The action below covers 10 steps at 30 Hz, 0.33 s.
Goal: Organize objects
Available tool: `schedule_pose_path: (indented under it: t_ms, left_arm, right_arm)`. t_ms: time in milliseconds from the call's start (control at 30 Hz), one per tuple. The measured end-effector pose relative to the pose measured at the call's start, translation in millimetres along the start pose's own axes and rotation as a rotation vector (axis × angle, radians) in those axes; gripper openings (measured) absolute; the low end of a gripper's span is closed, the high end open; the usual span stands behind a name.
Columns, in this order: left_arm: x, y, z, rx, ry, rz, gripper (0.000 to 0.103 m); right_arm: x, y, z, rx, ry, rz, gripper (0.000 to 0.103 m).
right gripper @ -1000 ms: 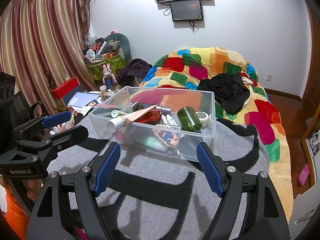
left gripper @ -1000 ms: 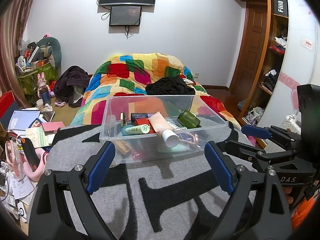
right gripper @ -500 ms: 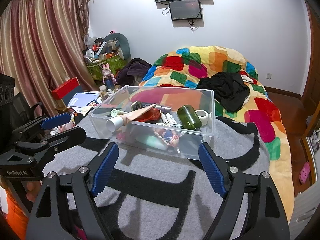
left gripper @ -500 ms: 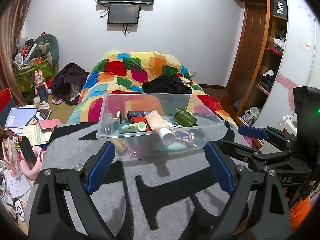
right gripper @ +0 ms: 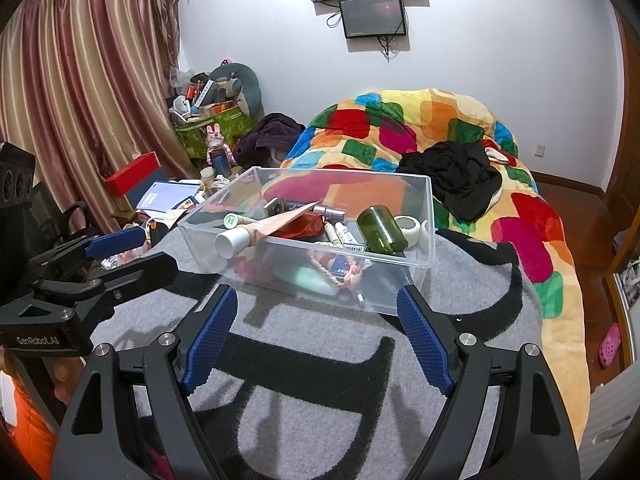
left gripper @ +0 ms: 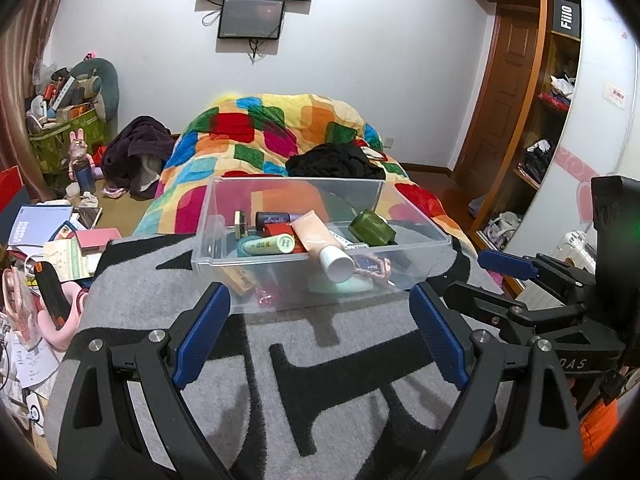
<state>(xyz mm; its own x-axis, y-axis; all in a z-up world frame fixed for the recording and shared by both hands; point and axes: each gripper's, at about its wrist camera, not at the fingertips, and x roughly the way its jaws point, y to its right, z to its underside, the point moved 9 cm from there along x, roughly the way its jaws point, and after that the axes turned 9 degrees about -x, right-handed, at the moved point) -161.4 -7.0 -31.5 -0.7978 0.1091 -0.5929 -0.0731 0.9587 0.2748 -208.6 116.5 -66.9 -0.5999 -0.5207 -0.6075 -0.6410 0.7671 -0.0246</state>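
A clear plastic bin (left gripper: 420,236) (right gripper: 430,216) stands on a grey and black blanket (left gripper: 320,380) (right gripper: 300,380). In it lie a peach tube (left gripper: 320,240) (right gripper: 272,226), a green jar (left gripper: 372,227) (right gripper: 380,229), a pale green tube (left gripper: 268,245), a white tape roll (right gripper: 408,227) and several other small items. My left gripper (left gripper: 318,332) is open and empty, just short of the bin's near wall. My right gripper (right gripper: 314,330) is open and empty, also just short of the bin. Each gripper shows at the edge of the other's view.
A bed with a colourful patchwork quilt (left gripper: 280,128) (right gripper: 420,120) and black clothes (left gripper: 332,160) lies behind the bin. Books, papers and a red box (right gripper: 132,174) clutter the left side (left gripper: 52,240). A wooden wardrobe (left gripper: 532,120) stands at the right.
Both grippers stay open and empty. The views have shifted slightly, and the bin sits a little lower and nearer in the left wrist view.
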Motion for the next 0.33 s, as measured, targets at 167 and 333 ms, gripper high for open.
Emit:
schedule_pose_path:
  t_ms: [167,333]
  left_arm:
    - [-1,4,1,0.024,0.012,0.000,0.092]
    - [-7,11,1,0.062,0.038,-0.002,0.092]
  right_arm:
    - [0,0,0,0.000,0.000,0.000,0.080]
    - [0,1,1,0.002,-0.001,0.001,0.080]
